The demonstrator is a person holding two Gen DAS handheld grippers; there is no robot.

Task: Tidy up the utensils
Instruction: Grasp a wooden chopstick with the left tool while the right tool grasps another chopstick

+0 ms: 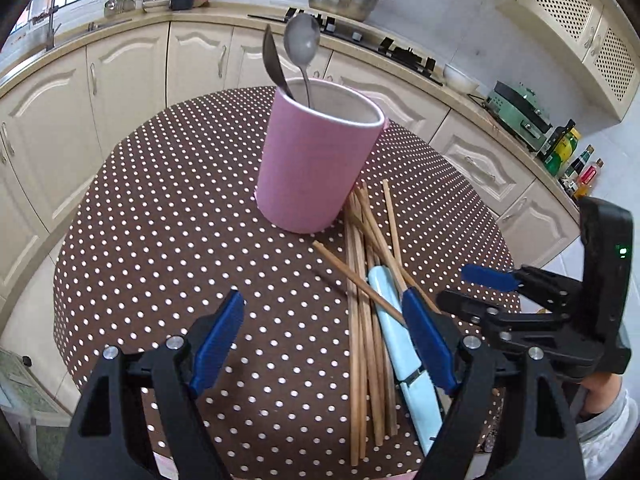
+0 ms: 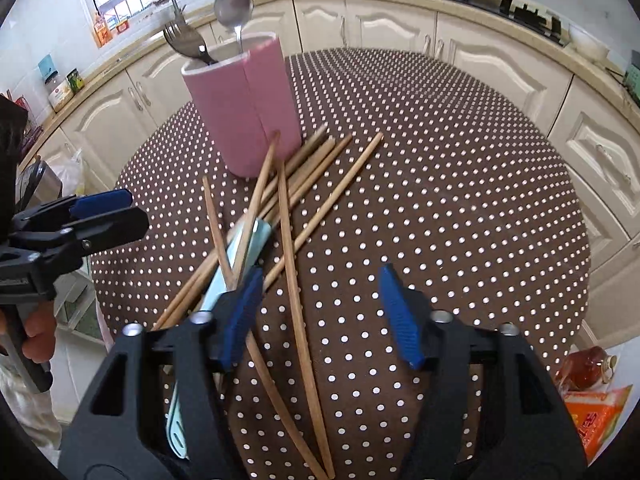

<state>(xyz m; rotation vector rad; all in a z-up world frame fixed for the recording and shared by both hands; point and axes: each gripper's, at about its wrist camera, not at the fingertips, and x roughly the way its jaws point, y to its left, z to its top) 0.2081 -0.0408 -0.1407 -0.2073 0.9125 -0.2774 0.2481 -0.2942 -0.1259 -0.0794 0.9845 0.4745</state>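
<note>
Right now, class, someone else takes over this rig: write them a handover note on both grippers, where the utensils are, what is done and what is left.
Left gripper: jaws open, empty, above the table.
Right gripper: jaws open, empty, over the chopsticks.
Pink holder: upright on the table; a spoon and a fork already stand in it.
Left to do: the chopsticks lie in a loose crossed pile beside the holder, over a pale blue utensil. All need to go in.
</note>
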